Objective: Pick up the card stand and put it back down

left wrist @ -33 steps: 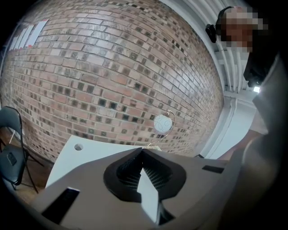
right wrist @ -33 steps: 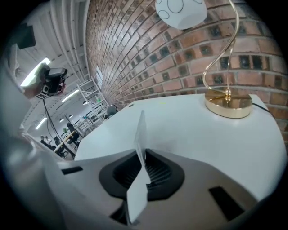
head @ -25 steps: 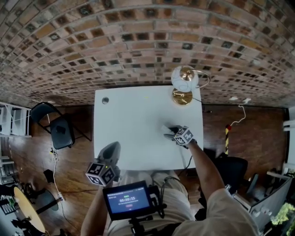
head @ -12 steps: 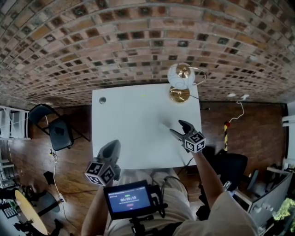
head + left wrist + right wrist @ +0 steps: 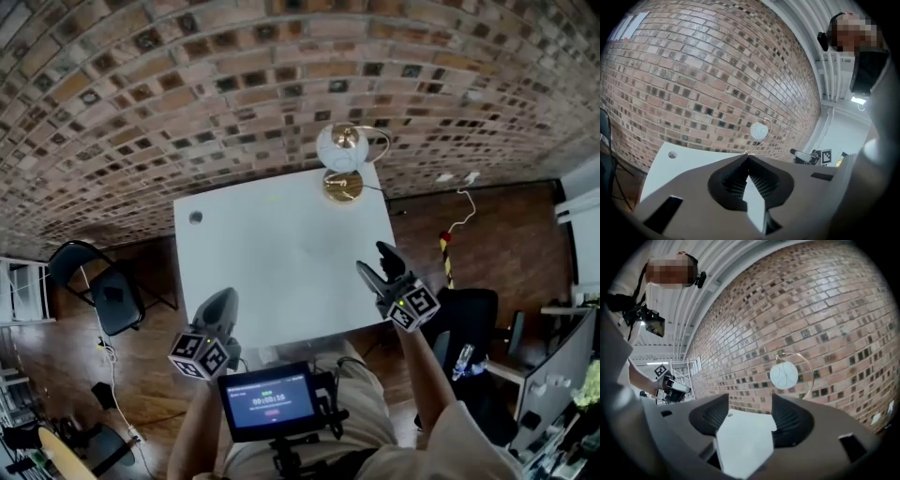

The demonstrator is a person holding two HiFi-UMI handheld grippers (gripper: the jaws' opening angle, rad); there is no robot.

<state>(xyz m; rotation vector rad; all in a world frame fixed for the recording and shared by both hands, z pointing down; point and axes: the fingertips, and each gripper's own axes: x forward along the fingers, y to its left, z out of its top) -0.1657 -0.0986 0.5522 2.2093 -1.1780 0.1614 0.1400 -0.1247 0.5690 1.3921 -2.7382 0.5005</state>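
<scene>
Above white table (image 5: 272, 262), right tool (image 5: 372, 259) released, empty, jaws just narrowing, left tool (image 5: 223, 300) clenched, card stand indiscernible

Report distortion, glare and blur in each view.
Head view: fisheye bows the brick wall into arcs; the white table is washed out, nearly featureless. Left gripper view: black vignette at the corners, wall courses curved, lamp globe small but sharp. Right gripper view: same curving, ceiling bright at upper left, table glaring white.
</scene>
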